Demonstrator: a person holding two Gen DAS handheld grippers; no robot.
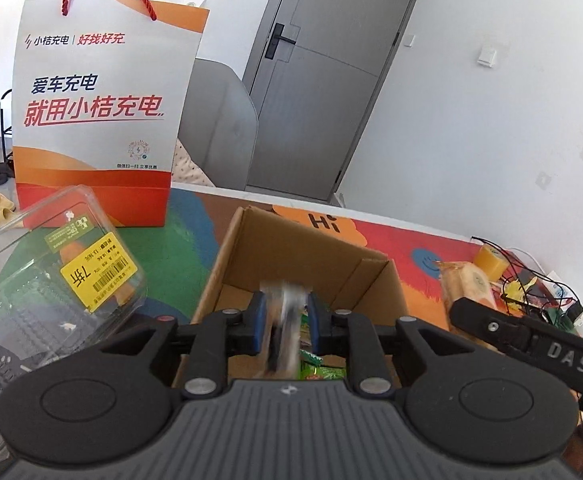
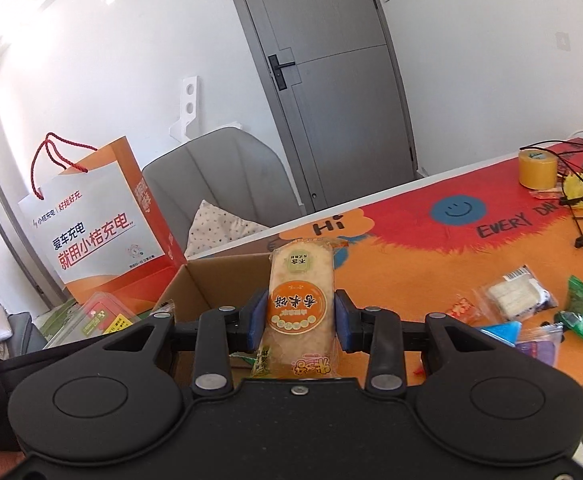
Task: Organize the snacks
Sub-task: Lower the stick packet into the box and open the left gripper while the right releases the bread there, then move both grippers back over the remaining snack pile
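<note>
A clear plastic clamshell (image 1: 57, 280) and an orange gift bag (image 1: 103, 120) flank the cardboard box (image 1: 291, 256), where green packets (image 1: 321, 368) already lie. Over it, the left hand-held gripper (image 1: 286, 322) has a blurred wrapper (image 1: 285, 320) between its pads, jaws slightly parted, apparently mid-release. The right hand-held gripper (image 2: 301, 318) is clamped on a rice cracker pack (image 2: 300, 304) at the box's rim. Several loose snacks (image 2: 519, 296) wait on the desk (image 2: 411, 272), near tape (image 2: 537, 168) and tangled cables (image 2: 571, 160).
</note>
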